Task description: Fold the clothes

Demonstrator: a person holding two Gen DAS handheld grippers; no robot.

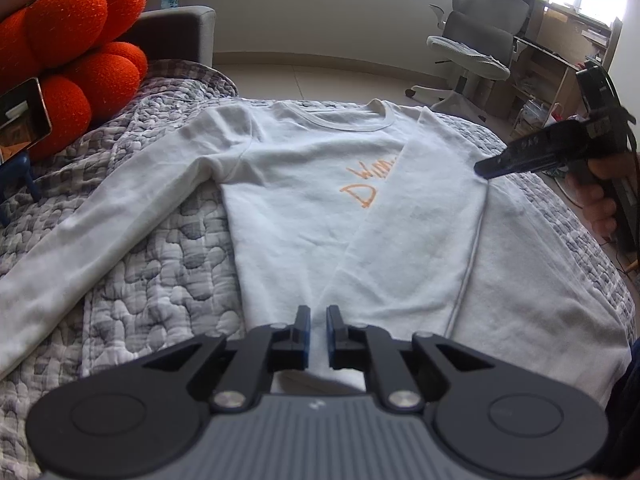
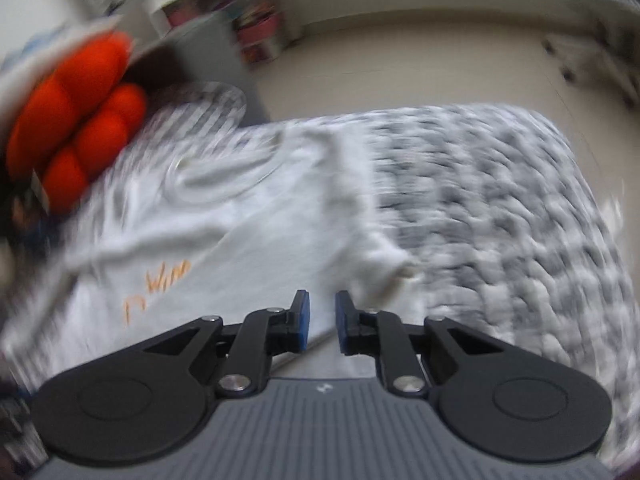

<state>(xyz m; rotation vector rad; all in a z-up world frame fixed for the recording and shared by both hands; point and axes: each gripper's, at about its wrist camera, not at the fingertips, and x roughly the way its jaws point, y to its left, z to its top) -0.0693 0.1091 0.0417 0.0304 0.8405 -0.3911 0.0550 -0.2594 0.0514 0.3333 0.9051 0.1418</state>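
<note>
A white sweatshirt [image 1: 304, 184] is spread on a grey quilt [image 1: 160, 256], one sleeve folded across it. Orange cushions [image 1: 76, 52] are seen far left, an office chair [image 1: 476, 36] far right. The left gripper [image 1: 318, 334] and right gripper [image 2: 321, 320] are slightly parted; nothing is held.

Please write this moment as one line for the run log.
stage: one sleeve folded over shirt | other sleeve out on quilt | left gripper open, empty | right gripper open, empty
</note>
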